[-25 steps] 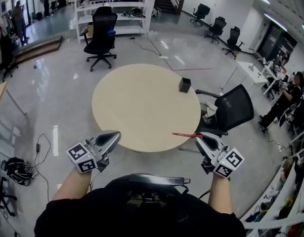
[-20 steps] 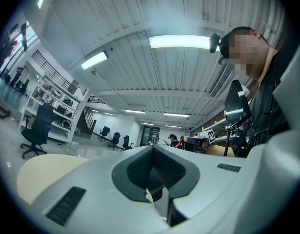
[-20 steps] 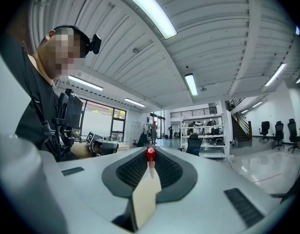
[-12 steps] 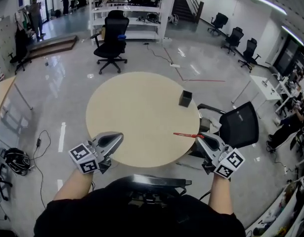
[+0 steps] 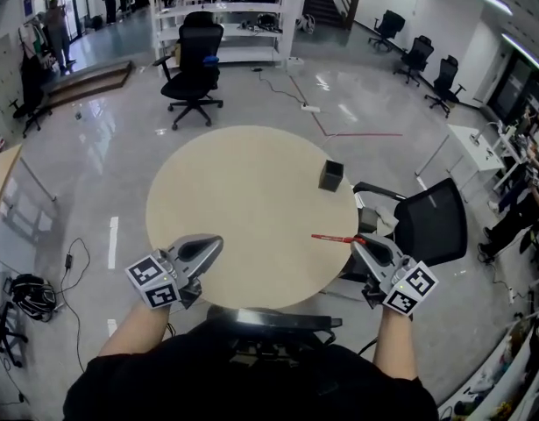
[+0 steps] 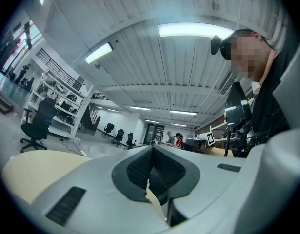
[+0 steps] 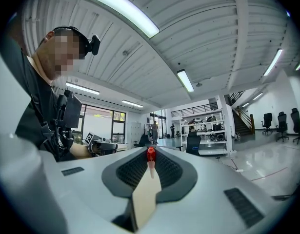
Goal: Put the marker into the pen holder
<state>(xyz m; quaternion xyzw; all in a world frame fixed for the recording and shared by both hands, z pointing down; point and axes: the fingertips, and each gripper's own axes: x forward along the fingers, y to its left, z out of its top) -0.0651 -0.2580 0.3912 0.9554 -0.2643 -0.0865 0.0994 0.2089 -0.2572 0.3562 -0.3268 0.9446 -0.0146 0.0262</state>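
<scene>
Both grippers hover level over the near rim of the table (image 5: 243, 191). The left gripper (image 5: 209, 245), at 7 o'clock, has its jaws clenched on nothing. The right gripper (image 5: 360, 245), at 5 o'clock, grasps a red marker (image 5: 335, 238) pointing toward 9 o'clock. The pen holder (image 5: 330, 175) stands upright at 2 o'clock, its inside unseen.

The person wears a black short-sleeved top (image 5: 251, 384), with a dark grey curved mount (image 5: 273, 320) at the chest, at 6 o'clock. The left gripper (image 5: 213, 243) at 7 o'clock and the right gripper (image 5: 358, 245) at 5 o'clock have pale grey tapering shells. Each carries a white cube (image 5: 153, 281) with black square markers. Their fingers (image 7: 174, 172) have black ribbed pads. A black camera (image 7: 93, 42) sits on the head.
</scene>
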